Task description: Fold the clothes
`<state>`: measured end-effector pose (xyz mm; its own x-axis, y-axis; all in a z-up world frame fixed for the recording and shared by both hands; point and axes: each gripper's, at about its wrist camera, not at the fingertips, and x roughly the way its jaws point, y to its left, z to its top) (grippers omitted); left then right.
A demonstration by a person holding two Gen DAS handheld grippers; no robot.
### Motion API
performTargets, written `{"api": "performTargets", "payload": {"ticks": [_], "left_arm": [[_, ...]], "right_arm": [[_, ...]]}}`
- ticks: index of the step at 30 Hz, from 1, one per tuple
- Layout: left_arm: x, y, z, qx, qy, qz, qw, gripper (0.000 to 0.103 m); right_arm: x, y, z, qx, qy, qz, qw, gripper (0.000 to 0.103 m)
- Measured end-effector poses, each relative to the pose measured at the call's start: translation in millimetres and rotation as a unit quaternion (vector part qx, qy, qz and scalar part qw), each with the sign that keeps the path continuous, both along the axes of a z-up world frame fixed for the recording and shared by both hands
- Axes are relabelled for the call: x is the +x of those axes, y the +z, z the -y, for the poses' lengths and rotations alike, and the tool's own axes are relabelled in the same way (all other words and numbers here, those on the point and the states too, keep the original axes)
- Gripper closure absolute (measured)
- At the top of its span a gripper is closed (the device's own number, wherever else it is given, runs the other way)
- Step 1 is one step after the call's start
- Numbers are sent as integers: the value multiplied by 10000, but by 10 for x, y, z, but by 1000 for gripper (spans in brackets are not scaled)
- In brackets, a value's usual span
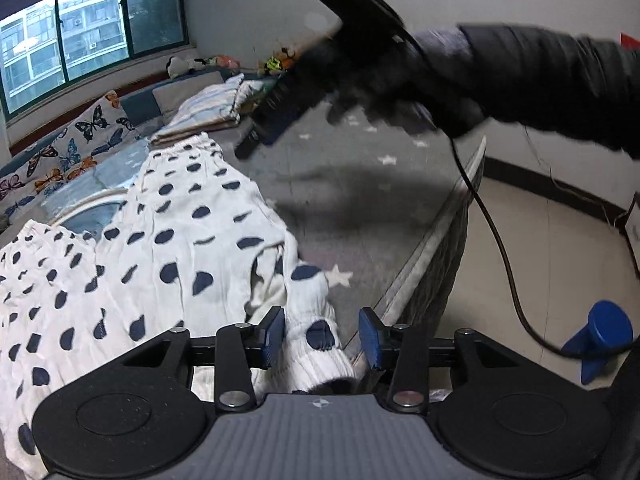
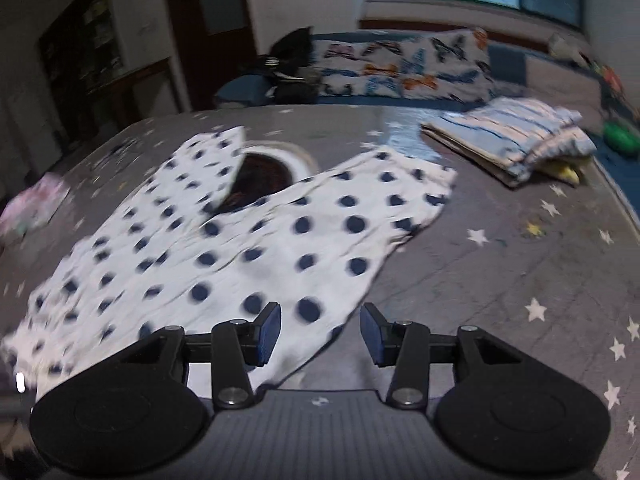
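The white cotton trousers with navy polka dots (image 2: 248,240) lie spread on the grey star-printed bed (image 2: 520,264), legs splayed towards the far side, one cuff at the near right edge. Your left gripper (image 1: 322,338) stands open over that cuff, pads not pressing. Your right gripper (image 2: 320,334) is open and empty above the near hem. Seat each pad fully on an edge before lifting. Both grippers point steeply downward.
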<state>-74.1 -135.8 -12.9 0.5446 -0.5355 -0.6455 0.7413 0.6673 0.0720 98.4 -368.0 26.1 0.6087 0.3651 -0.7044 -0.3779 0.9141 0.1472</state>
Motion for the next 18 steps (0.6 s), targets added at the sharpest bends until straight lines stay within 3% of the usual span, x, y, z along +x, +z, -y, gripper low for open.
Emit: {"api": "performTargets", "payload": {"ticks": [3, 7, 18], "left_arm": [[60, -60, -9, 20, 42, -52, 10000, 71], [153, 7, -129, -311, 135, -278, 9990, 87], [293, 151, -371, -958, 290, -782, 9919, 90]], "right_arm": [[272, -31, 83, 89, -275, -61, 9996, 59], [667, -83, 174, 146, -599, -149, 9980, 59], [1705, -342, 248, 293, -1321, -297, 9904, 59]]}}
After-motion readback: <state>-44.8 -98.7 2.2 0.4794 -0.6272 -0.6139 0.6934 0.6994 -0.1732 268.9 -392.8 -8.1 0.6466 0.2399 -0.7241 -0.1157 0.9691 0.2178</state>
